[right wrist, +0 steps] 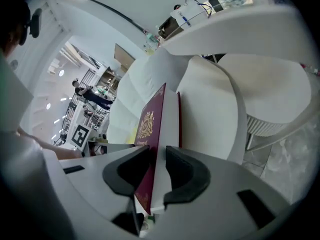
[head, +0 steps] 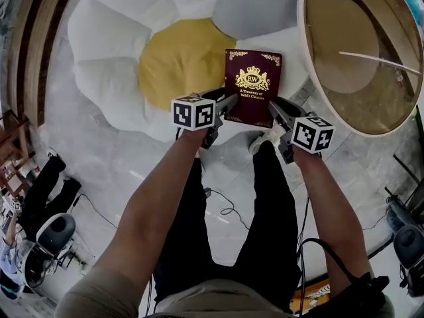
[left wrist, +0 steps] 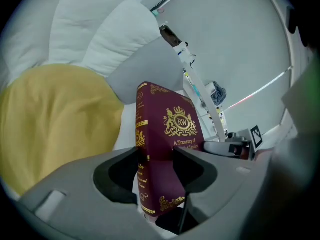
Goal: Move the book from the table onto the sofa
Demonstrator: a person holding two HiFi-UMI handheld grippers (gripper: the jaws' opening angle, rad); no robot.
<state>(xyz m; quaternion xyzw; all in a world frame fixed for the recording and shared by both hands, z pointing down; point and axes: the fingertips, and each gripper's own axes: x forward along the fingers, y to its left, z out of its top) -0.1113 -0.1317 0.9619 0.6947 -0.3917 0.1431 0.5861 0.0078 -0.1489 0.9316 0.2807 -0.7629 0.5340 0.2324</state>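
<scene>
A dark red hardback book (head: 252, 87) with a gold crest is held flat over the white petal of the flower-shaped sofa (head: 106, 65). My left gripper (head: 227, 106) is shut on the book's near left corner, by the spine (left wrist: 143, 170). My right gripper (head: 273, 113) is shut on the near right corner, its pads clamping the cover and the page block (right wrist: 159, 164). In the left gripper view the book (left wrist: 170, 134) stands between the jaws with the sofa's yellow centre (left wrist: 55, 119) to its left. In the right gripper view the book (right wrist: 150, 129) runs away from the jaws toward the white cushions.
A round glass-topped table (head: 358, 52) with a white rim stands at the upper right, close beside the book. The sofa's yellow centre cushion (head: 182, 58) lies left of the book. Grey marble floor, cables (head: 225, 207) and bags (head: 46, 237) lie around the person's legs.
</scene>
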